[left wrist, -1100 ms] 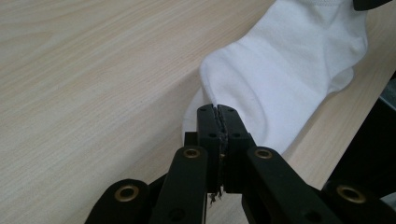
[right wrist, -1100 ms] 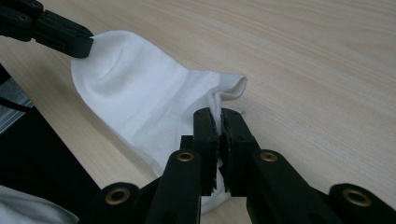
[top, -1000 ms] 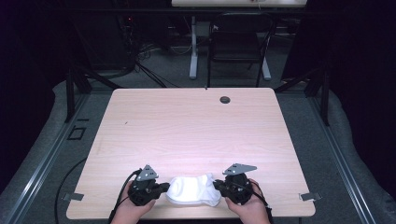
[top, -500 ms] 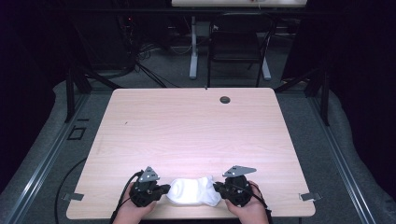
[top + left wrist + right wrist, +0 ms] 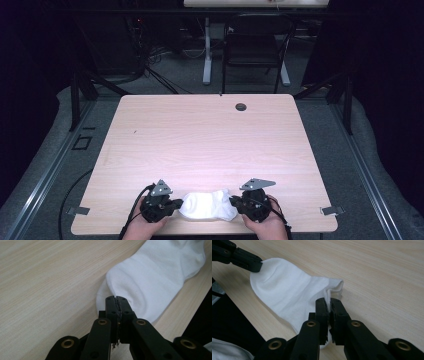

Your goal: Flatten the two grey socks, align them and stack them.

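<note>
The white sock (image 5: 207,206) lies flat on the near edge of the table (image 5: 210,140), close to my side, stretched crosswise between my two tongs, and part of it reaches almost to the table's front lip. In the left gripper view the sock (image 5: 155,277) runs away from my jaws toward the upper right, its surface ribbed with soft folds, and the end nearest me is tucked between the jaws. My left gripper (image 5: 116,299) is pressed together on that end, the two black jaws meeting with only a thin sliver of fabric between them. In the right gripper view the sock (image 5: 289,292) spreads out to the upper left, and a folded hem (the opening of the cuff, by its doubled edge) stands up just beyond my jaws. My right gripper (image 5: 329,300) is likewise clamped tight on the cloth, white fabric showing in the narrow slit between the jaws. In that same view the left gripper (image 5: 249,262) shows at the far end, biting the opposite tip of the sock. From the high view my left gripper (image 5: 172,205) and right gripper (image 5: 235,202) sit at either end of the sock, my hands behind them at the bottom edge. The wood-grain tabletop stretches bare beyond, with a small dark round grommet (image 5: 241,106) near its far edge, well apart from the sock.
</note>
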Demonstrator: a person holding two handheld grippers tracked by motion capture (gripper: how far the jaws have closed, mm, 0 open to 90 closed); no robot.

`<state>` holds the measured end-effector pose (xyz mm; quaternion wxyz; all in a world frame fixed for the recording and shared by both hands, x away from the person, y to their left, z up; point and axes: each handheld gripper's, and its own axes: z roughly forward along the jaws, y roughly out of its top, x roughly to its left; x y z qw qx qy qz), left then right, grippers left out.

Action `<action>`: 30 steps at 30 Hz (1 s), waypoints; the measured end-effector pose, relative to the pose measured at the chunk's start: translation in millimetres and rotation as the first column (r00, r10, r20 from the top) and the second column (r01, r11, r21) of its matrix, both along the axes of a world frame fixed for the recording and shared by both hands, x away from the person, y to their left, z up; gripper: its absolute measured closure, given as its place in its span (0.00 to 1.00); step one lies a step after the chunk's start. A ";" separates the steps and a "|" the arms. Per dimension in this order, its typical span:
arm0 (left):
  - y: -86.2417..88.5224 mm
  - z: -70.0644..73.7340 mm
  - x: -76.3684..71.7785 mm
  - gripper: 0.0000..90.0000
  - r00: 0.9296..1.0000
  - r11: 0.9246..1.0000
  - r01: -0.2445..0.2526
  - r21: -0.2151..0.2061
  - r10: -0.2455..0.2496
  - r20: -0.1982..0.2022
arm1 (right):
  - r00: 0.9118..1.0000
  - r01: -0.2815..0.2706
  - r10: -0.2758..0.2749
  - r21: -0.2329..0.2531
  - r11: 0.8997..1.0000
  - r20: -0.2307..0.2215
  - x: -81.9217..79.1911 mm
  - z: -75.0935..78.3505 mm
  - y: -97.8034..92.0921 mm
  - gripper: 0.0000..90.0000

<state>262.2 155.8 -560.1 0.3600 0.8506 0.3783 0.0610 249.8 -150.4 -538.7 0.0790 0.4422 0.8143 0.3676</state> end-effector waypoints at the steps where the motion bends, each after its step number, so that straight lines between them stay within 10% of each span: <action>1: 0.0 -0.9 -0.1 0.99 1.000 1.000 -0.001 -0.003 0.001 -0.010 | 1.000 -0.004 0.004 -0.005 1.000 -0.004 0.1 0.0 -0.4 0.95; 21: 4.2 -1.2 1.1 0.86 1.000 0.999 -0.026 -0.027 0.026 0.001 | 0.999 0.011 -0.011 -0.011 1.000 -0.035 2.2 -8.8 -2.6 0.88; 30: -2.4 9.7 0.2 0.82 0.999 0.999 -0.011 -0.044 0.013 0.030 | 1.000 0.019 -0.019 0.030 0.999 0.018 3.7 2.6 -3.6 0.83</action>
